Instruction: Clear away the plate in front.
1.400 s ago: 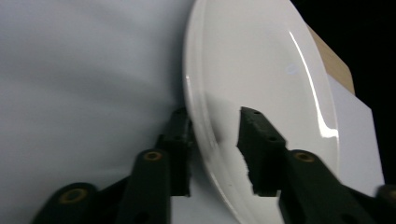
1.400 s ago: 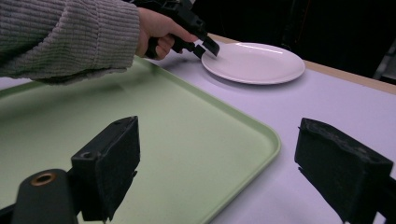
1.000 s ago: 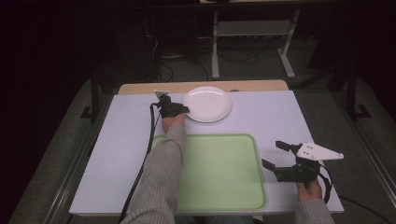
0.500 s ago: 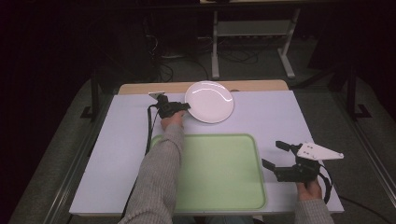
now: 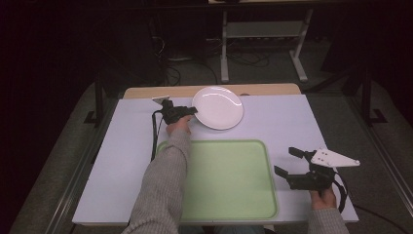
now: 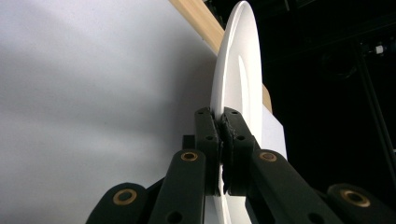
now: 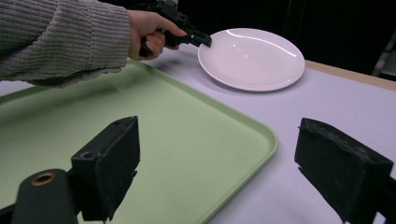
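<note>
A white plate (image 5: 217, 107) lies at the far middle of the table. My left gripper (image 5: 194, 111) is shut on its left rim. In the left gripper view the two pads (image 6: 221, 116) pinch the thin edge of the plate (image 6: 233, 70). The right gripper view shows that same gripper (image 7: 205, 41) at the rim of the plate (image 7: 252, 58), held by a hand in a grey sleeve. My right gripper (image 5: 287, 161) stands open at the near right, just past the tray's right edge. Nothing is between its pads (image 7: 229, 149).
A pale green tray (image 5: 224, 175) lies at the near middle of the table, and the left forearm reaches across its left part. Its rim (image 7: 266, 135) runs between the right gripper's jaws. A wooden strip borders the table's far edge. Metal frames stand beyond.
My left gripper's jaws have closed on the plate's rim, and the plate's left side has shifted a little. The right gripper has stayed where it was.
</note>
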A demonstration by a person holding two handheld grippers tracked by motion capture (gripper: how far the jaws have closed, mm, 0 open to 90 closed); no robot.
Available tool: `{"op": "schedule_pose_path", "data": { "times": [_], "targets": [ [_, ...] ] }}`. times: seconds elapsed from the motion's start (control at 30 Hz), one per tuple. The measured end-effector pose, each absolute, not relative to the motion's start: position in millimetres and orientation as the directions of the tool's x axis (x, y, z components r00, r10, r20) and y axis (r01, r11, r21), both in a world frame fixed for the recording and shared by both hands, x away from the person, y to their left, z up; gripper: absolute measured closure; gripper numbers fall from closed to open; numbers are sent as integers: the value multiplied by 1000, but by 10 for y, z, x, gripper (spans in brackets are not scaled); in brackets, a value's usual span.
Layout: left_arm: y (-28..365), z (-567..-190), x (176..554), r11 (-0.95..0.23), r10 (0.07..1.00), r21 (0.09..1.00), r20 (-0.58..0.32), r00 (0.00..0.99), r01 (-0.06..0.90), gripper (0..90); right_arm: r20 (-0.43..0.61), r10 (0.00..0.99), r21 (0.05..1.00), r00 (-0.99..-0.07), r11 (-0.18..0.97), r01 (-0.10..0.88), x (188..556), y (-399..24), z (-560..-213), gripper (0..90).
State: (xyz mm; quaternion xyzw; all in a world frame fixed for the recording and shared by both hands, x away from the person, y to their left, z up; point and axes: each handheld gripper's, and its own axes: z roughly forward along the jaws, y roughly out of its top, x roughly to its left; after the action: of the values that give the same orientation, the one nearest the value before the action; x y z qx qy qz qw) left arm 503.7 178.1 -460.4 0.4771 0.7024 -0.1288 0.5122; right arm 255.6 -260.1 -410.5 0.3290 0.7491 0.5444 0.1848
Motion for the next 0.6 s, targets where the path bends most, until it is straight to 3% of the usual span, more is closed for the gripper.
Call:
{"op": "schedule_pose_path", "data": {
  "times": [0.6],
  "targets": [
    [1950,-4453,4945,527,486,310,-874,19,791,870,77,700,936,-710,195,294,2548,-2602,-4109,133]
  ]
}}
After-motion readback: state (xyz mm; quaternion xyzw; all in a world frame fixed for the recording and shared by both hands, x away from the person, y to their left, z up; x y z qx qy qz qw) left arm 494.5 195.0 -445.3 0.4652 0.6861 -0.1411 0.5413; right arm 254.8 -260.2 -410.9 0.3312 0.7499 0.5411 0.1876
